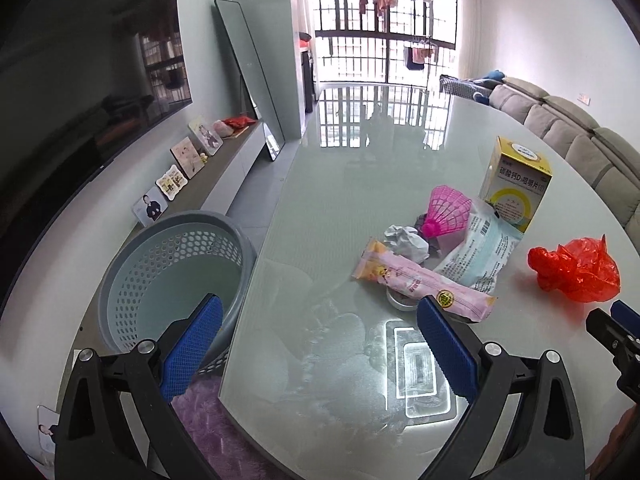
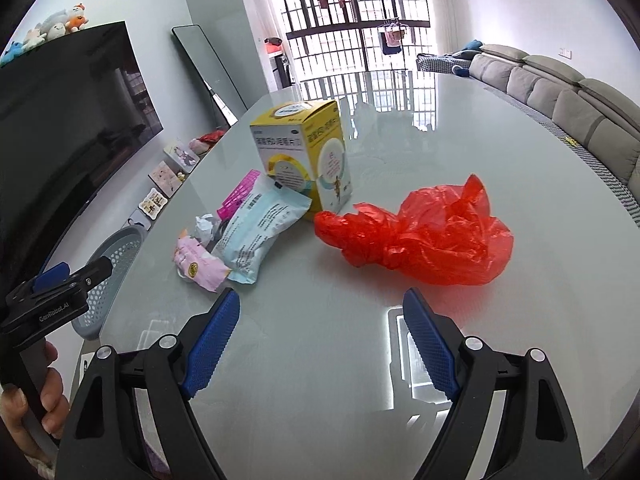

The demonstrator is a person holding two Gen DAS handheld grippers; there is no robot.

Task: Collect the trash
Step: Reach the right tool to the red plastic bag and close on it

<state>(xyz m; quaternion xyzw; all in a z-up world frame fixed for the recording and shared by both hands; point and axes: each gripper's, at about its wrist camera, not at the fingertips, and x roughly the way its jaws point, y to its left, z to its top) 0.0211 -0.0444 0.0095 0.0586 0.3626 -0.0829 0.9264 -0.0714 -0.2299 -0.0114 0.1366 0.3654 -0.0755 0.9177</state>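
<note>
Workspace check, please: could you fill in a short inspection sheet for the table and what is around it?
Surface: glossy table, reflecting window bars.
Job's things: red plastic bag, yellow box, pale blue packet, pink wrapper, crumpled paper, pink shuttlecock; grey perforated basket stands on the floor beside the table, holding nothing visible.
Clutter: small white lid partly under the wrapper.
Grippers: left gripper open, empty; right gripper open, empty.
Cables: nothing seen.
Surroundings: television, sofa, leaning mirror.
</note>
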